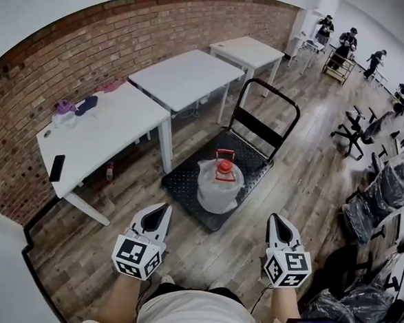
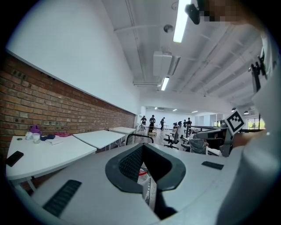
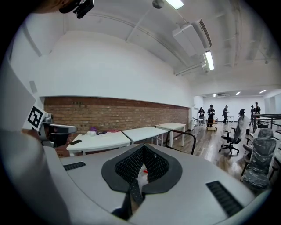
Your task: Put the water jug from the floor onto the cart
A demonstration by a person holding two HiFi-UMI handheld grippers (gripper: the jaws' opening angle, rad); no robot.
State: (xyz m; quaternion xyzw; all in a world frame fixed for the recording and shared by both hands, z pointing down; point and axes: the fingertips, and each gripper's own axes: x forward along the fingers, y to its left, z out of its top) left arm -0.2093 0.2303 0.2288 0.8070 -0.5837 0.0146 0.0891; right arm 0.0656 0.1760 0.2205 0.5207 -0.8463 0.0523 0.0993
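We see the cart [image 1: 186, 184] on the wooden floor [image 1: 305, 171] with the water jug [image 1: 217, 187] standing upright on its deck, so we judge the lift done and nothing left but to step away. Our left gripper [image 1: 160, 211] and right gripper [image 1: 276, 220] hover well apart from the jug, jaws together and empty. The cart's wheels are hidden, and each gripper view shows only a sliver of the jug.
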